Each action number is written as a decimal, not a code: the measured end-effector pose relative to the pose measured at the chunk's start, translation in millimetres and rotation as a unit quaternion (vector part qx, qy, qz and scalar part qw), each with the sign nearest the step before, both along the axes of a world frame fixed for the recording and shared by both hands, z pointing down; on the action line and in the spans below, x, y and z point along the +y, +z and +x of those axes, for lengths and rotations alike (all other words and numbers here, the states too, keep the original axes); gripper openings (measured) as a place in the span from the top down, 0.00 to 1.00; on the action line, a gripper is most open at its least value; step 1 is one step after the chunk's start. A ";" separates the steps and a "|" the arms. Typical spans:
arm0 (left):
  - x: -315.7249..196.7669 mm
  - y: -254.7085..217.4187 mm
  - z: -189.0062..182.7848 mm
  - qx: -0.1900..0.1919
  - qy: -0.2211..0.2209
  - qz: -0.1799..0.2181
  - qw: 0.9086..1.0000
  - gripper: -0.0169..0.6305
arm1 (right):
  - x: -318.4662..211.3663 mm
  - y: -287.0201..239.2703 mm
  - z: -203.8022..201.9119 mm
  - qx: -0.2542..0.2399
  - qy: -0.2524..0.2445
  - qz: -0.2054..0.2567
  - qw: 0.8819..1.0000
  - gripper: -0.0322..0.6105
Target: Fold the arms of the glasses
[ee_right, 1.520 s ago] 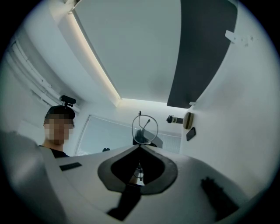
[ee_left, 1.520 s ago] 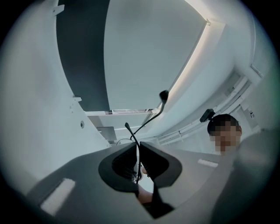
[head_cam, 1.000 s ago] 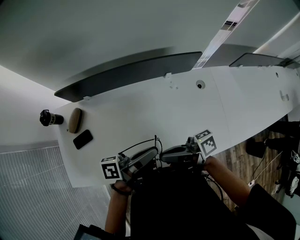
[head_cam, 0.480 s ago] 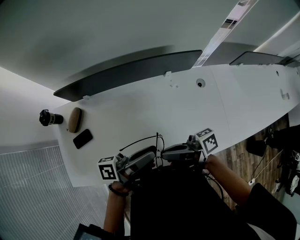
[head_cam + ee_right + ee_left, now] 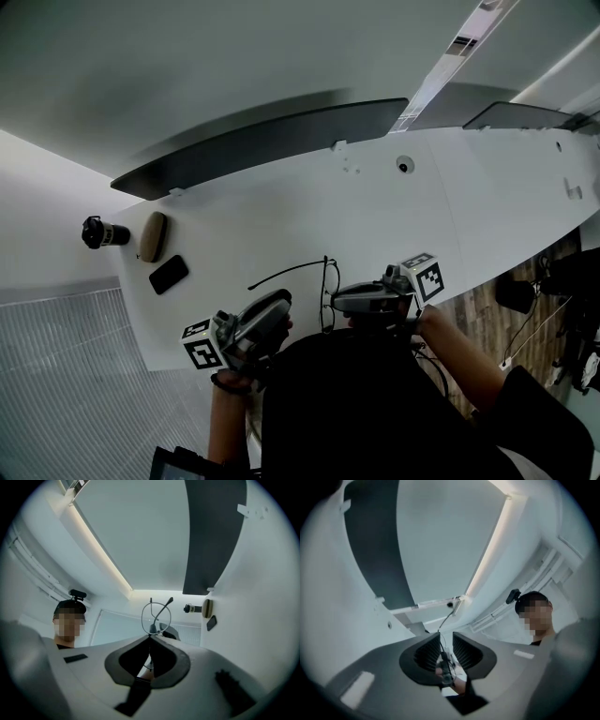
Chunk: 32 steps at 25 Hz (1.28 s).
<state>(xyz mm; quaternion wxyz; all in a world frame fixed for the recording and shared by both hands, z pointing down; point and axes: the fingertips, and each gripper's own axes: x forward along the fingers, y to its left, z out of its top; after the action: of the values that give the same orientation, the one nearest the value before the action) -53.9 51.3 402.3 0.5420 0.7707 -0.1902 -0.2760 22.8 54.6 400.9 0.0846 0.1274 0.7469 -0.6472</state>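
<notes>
The thin black-wire glasses (image 5: 328,284) hang over the white table's (image 5: 403,230) near edge. My right gripper (image 5: 335,300) is shut on the frame. In the right gripper view one round lens rim (image 5: 156,605) stands up just past the closed jaws. One temple arm (image 5: 281,273) sticks out to the left, unfolded. My left gripper (image 5: 281,302) is to the left of the glasses. Its jaws have just been closing but stand apart. In the left gripper view the thin temple arm (image 5: 445,625) runs into the gap, and the pads (image 5: 429,649) do not press on it.
At the table's far left lie a black phone (image 5: 167,275), a tan glasses case (image 5: 150,237) and a black cylinder (image 5: 101,232). A dark panel (image 5: 253,141) runs along the back edge. A small round fitting (image 5: 404,166) sits in the tabletop. A person shows in both gripper views.
My left gripper has drawn back to the left, away from the frame. The glasses, still held by the right gripper, sit slightly higher and further right, with the temple arm pointing left.
</notes>
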 end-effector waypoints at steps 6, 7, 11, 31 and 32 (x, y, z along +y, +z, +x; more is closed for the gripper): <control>-1.0 -19.5 -67.4 -0.174 -0.168 0.166 0.956 0.97 | -4.0 -6.1 -0.7 -0.019 0.016 -0.021 0.999 0.93; 0.9 -25.5 -75.5 -0.217 -0.195 0.197 0.936 0.97 | -4.2 -6.6 -0.5 -0.024 0.018 -0.027 0.999 0.93; 7.0 -36.3 -94.6 -0.401 -0.276 0.278 0.828 0.97 | 1.7 0.8 2.0 -0.022 0.005 -0.054 0.998 0.93; 10.8 -9.4 -54.8 -0.572 -0.155 0.405 0.696 0.77 | 8.3 -4.3 -1.4 -0.019 -0.003 -0.057 0.998 0.93; 10.0 -9.8 -52.7 -0.573 -0.152 0.408 0.694 0.77 | 9.5 -1.8 -0.7 -0.018 -0.006 -0.058 0.998 0.93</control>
<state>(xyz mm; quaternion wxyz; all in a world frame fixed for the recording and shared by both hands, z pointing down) -106.6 61.3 392.5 -0.0893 0.8855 -0.4470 0.0899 22.1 64.0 399.0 0.1009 0.1383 0.7060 -0.6872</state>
